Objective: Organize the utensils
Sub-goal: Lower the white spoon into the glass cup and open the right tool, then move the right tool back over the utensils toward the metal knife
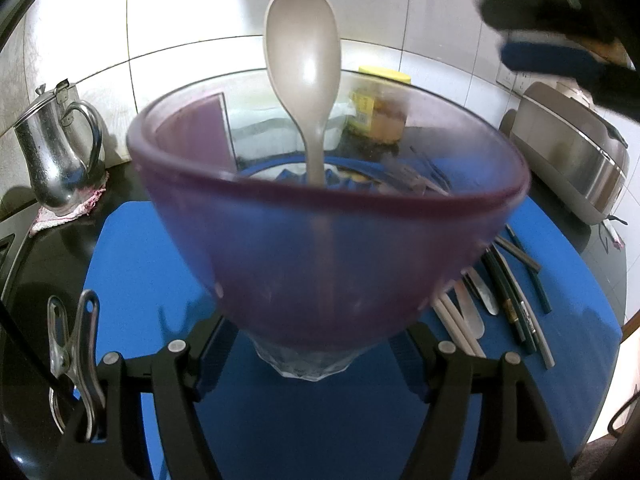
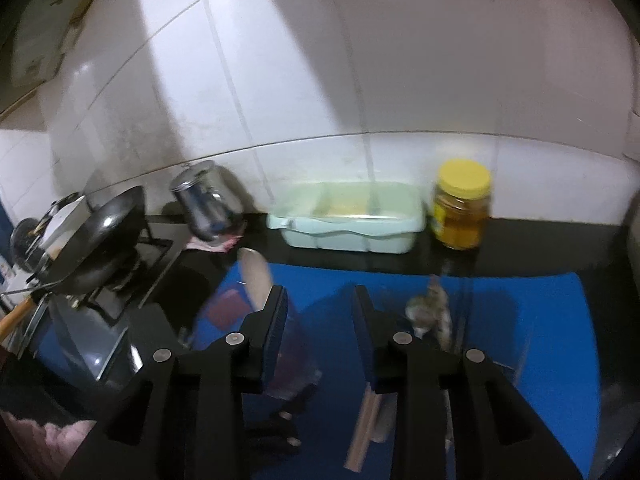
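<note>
A purple see-through glass (image 1: 320, 240) fills the left wrist view, tilted a little, with a beige plastic spoon (image 1: 304, 64) standing in it, bowl end up. My left gripper (image 1: 310, 354) is shut on the glass near its clear base. Loose chopsticks and spoons (image 1: 500, 292) lie on the blue mat (image 1: 140, 260) to the right of the glass. My right gripper (image 2: 320, 320) is open with nothing between its fingers. It hovers above the mat, and the spoon (image 2: 256, 276) shows just left of its left finger. It also appears, blurred, as the right gripper (image 1: 532, 32) at the upper right.
A steel jug (image 1: 60, 160) stands on a cloth at the left. A yellow-lidded jar (image 2: 460, 208) and a pale green tray (image 2: 348, 220) sit by the tiled wall. A wok (image 2: 96, 240) rests on the stove at the left, a rice cooker (image 1: 572, 152) at the right.
</note>
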Motion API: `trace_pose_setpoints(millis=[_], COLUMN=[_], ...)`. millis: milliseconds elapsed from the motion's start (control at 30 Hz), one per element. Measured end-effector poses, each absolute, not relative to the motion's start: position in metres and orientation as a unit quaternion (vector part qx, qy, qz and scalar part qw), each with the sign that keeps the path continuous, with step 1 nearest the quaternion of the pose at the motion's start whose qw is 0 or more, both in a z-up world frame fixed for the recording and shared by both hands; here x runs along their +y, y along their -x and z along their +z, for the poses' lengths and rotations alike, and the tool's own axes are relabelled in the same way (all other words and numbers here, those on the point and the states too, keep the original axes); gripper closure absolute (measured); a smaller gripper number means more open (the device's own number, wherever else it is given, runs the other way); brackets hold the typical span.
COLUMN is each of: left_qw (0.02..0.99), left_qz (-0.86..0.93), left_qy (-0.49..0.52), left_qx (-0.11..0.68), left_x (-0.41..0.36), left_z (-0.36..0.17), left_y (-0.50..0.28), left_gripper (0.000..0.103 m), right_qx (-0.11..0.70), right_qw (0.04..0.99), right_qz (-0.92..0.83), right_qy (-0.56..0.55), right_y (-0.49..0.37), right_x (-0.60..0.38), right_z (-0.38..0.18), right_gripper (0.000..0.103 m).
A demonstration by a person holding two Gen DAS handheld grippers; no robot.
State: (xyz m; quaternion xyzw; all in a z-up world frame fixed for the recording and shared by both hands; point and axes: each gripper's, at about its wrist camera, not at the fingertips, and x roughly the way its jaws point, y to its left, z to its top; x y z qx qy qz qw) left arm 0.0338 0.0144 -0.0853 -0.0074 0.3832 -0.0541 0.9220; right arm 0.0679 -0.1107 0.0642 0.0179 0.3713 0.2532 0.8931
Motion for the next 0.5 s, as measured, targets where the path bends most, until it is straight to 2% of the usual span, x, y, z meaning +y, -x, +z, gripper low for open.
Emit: trace_pose_setpoints(millis=[500], left_qw=[0.922], left_qz=[-0.054], left_qy=[0.008], left_qx=[0.383], left_x=[0.015], left_z=[-0.085], left_y=[-0.035], left_gripper=[0.028], right_qx=[0.432], right_qw=[0.893], right_qz=[0.104], right_qy=[-0.071], right_y=[-0.081], right_x=[-0.214], right_z=[0.013], right_gripper=[0.069])
